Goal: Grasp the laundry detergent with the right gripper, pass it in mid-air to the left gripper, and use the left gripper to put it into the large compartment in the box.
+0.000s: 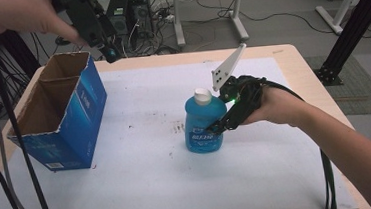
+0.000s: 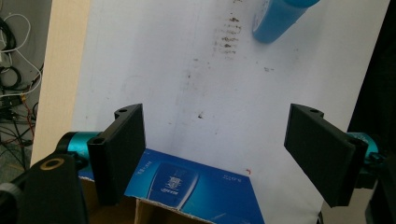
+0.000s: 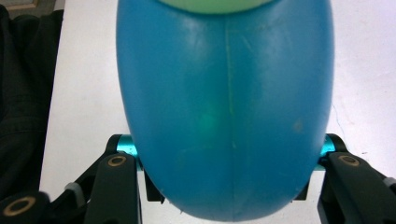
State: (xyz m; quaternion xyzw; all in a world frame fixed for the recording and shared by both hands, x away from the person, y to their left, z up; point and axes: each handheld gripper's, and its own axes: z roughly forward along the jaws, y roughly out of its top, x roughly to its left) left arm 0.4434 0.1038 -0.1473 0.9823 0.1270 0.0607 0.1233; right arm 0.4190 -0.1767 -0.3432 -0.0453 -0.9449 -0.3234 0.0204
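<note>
A blue bottle (image 1: 202,125) with a white cap stands upright near the middle of the white-covered bench (image 1: 145,188), gripped low on its body by the right claw (image 1: 218,127), whose jaws have closed on either flank of the bottle; the right gripper view shows the blue body (image 3: 224,107) wedged between the two black jaws, pressed from both sides. The bottle's long axis runs straight up from the bench, and the claw comes at it from the person's right, reaching across and slightly downward. Well apart to the left sits an open blue cardboard box (image 1: 59,114), its mouth facing up. The left claw (image 1: 109,50) hangs above the box's far corner with its jaws spread wide and nothing between them; in the left gripper view the box's rim (image 2: 187,186) lies just below its black pads (image 2: 119,154). The likely next move turns on that leftward span: the bottle would have to be lifted clear and carried across the bench to the box, and the right hand, already holding it, is the one placed to do so.
</note>
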